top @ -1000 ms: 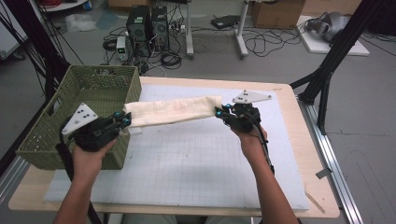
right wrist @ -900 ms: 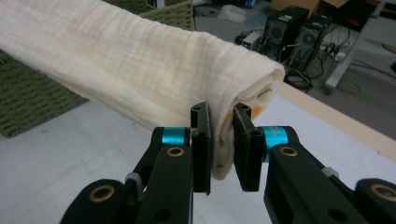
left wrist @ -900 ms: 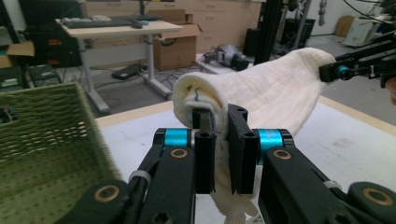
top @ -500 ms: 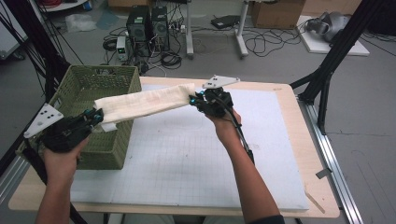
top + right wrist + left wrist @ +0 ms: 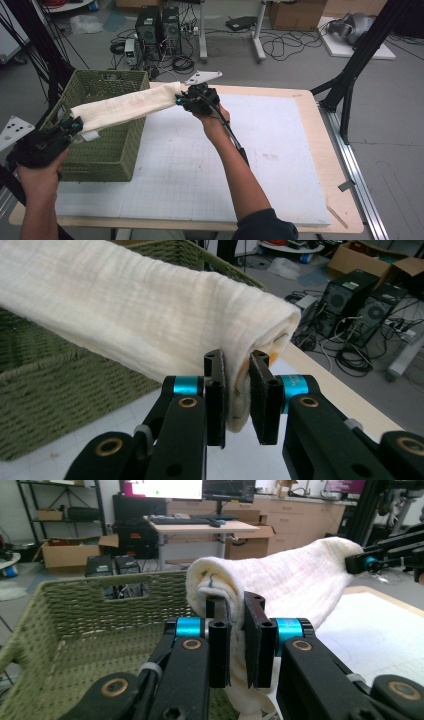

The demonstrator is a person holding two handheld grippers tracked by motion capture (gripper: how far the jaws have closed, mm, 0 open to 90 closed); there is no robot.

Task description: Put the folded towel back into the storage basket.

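1. Lab floor behind the table (image 5: 300,200) carries computer towers (image 5: 157,25), loose cables and cardboard boxes.
2. Green woven basket (image 5: 107,150) sits at the table's left edge on the white grid mat (image 5: 280,165); what shows of its inside in the left gripper view is bare.
3. Rolled cream towel (image 5: 125,105) hangs in the air, stretched over the basket's right rim, not inside it.
4. Left gripper (image 5: 74,124) has its jaws narrow, clamped on the towel's left end.
5. Right gripper (image 5: 181,100) has its jaws narrow, pinching the towel's right end above the mat.
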